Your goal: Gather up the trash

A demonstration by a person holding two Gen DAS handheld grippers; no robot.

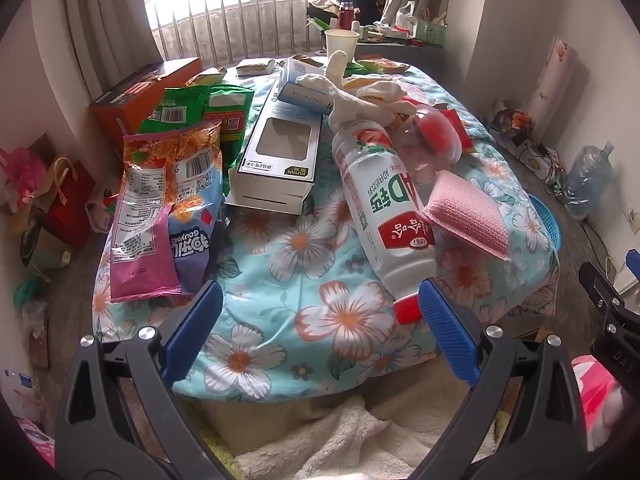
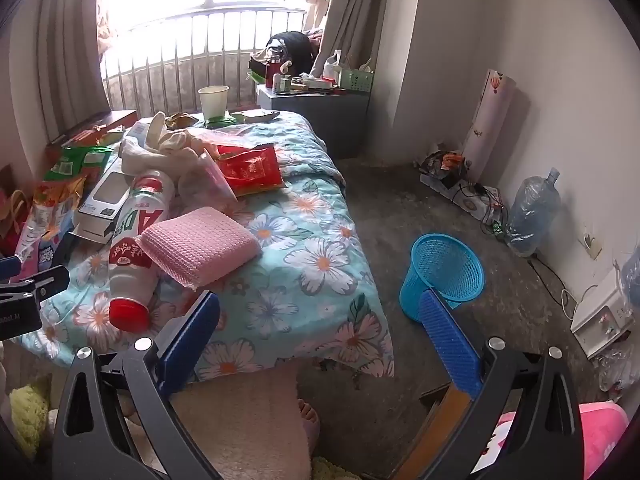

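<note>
Both the left gripper (image 1: 320,328) and the right gripper (image 2: 322,336) stand wide apart and empty above the near edge of a flowered quilt (image 1: 320,320) strewn with trash. Only the right view shows the blue mesh bin (image 2: 444,272) on the floor right of the bed; the left view alone shows a white box (image 1: 280,160) marked "KUYAN". A white bottle (image 1: 380,208) with a red cap lies near, reading "AD" and "1987".
</note>
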